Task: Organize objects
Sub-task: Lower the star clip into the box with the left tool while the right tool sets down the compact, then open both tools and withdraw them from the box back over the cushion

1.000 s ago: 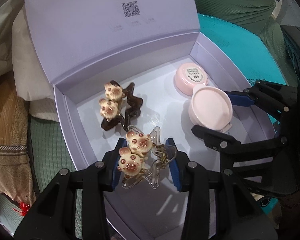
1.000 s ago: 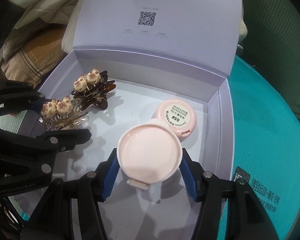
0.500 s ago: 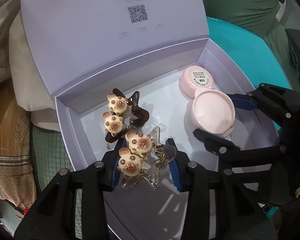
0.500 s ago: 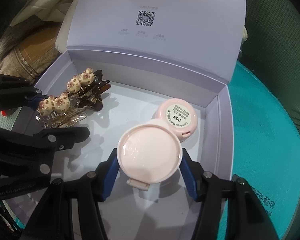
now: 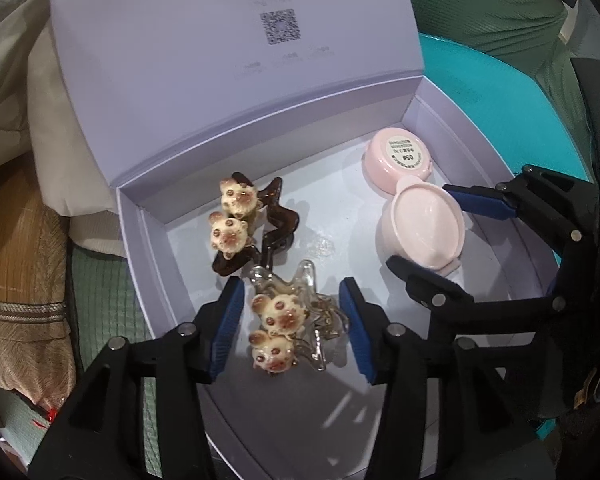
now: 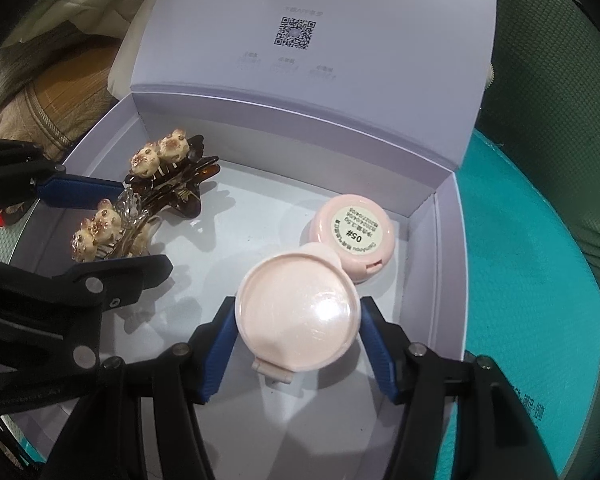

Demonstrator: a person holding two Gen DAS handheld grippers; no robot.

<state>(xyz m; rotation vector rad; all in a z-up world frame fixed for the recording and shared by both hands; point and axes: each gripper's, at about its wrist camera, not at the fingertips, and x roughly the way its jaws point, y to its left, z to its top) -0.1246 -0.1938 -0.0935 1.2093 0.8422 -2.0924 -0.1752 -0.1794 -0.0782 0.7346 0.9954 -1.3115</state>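
two hair clips and two pink jars sit in the box. your left gripper is opening, pads clear of the clear clip. your right gripper pinches the front jar; lift carelessly and it knocks the labelled jar touching it.

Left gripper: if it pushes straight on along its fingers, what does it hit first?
Probably the clear hair clip between the opening left gripper pads, untouched; past it the brown hair clip. Depth is uncertain.
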